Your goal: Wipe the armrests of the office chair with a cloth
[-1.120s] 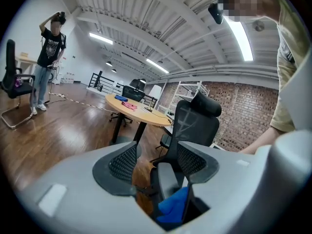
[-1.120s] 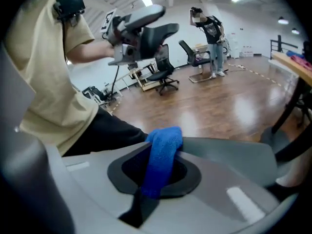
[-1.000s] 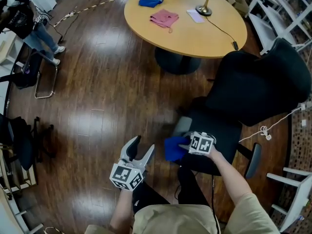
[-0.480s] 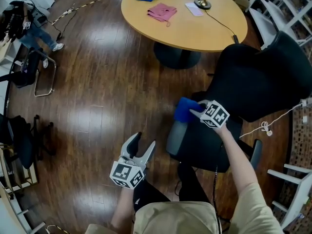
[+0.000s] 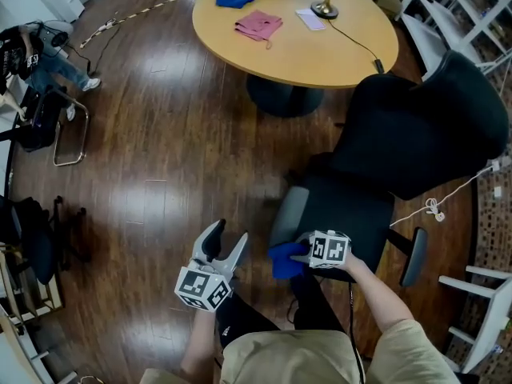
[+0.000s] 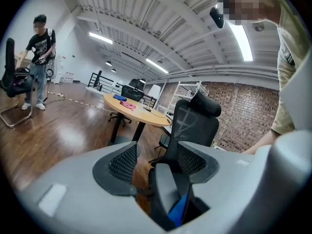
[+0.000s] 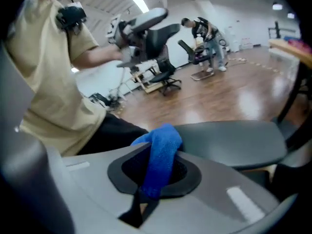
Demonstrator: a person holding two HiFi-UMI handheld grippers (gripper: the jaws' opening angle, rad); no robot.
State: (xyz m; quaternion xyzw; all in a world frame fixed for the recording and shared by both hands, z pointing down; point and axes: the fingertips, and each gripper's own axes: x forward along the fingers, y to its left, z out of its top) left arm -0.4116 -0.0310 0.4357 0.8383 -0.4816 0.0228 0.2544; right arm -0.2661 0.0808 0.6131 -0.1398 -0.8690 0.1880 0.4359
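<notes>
Cloth [image 5: 282, 262], blue one, is clamped tight in the right hand-held gripper [image 5: 299, 254], right at the near end of the grey armrest [image 5: 288, 212] of the black office chair [image 5: 416, 134]. Left hand-held gripper [image 5: 228, 238] hangs just beside it over the wood floor [image 5: 160, 150], jaws wide apart, nothing in them. Further out, the round tabletop [image 5: 304, 54] has a pink rag [image 5: 258, 26] and a lamp [image 5: 324, 10].
</notes>
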